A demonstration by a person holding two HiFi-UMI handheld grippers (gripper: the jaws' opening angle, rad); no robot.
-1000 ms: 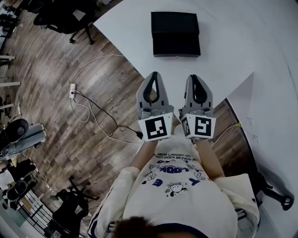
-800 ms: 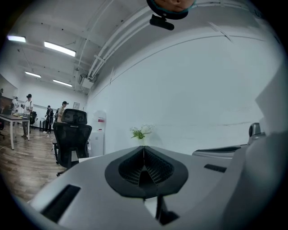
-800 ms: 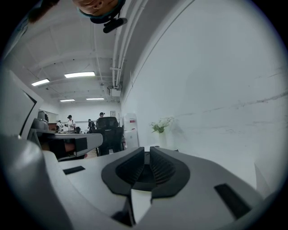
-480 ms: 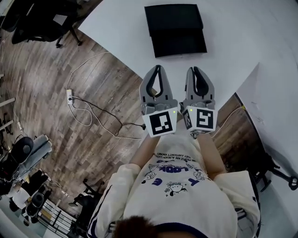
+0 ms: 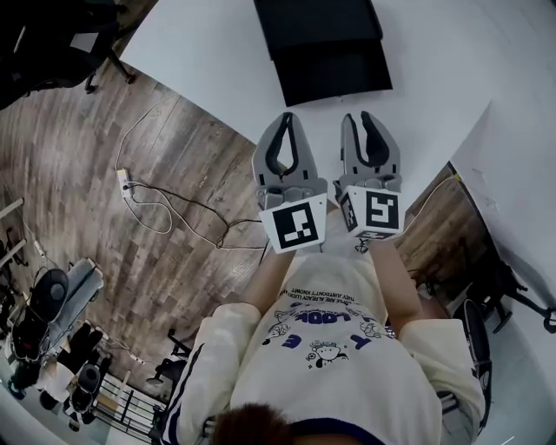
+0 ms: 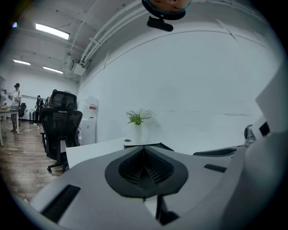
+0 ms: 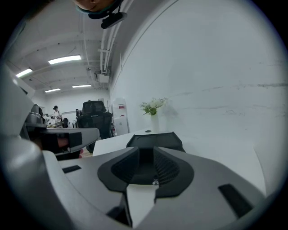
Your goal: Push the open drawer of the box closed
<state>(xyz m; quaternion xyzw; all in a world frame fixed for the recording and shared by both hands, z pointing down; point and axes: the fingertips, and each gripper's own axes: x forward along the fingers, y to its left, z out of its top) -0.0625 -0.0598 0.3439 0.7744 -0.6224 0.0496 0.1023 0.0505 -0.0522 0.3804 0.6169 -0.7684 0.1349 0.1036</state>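
Note:
A black box (image 5: pixel 316 19) lies on the white table (image 5: pixel 208 52), its open drawer (image 5: pixel 334 78) pulled out toward me. Both grippers hover side by side over the table's near edge, a short way short of the drawer front. My left gripper (image 5: pixel 286 117) has its jaws together with nothing in them. My right gripper (image 5: pixel 358 118) has its jaws opening, a narrow gap between them and nothing in it. Beyond the right jaws, the right gripper view shows the box (image 7: pixel 155 139) straight ahead. In the left gripper view only an edge of the box (image 6: pixel 160 145) peeks over the jaw tips.
A vase of flowers (image 7: pixel 153 110) stands at the table's far end, behind the box. Cables and a power strip (image 5: pixel 130 178) lie on the wooden floor to the left. Another white table (image 5: pixel 521 156) adjoins at the right. A black office chair (image 6: pixel 60 123) stands left of the table.
Both grippers have come forward, nearer the box. The right gripper's jaws, together before, now stand slightly apart. The left jaws stay together.

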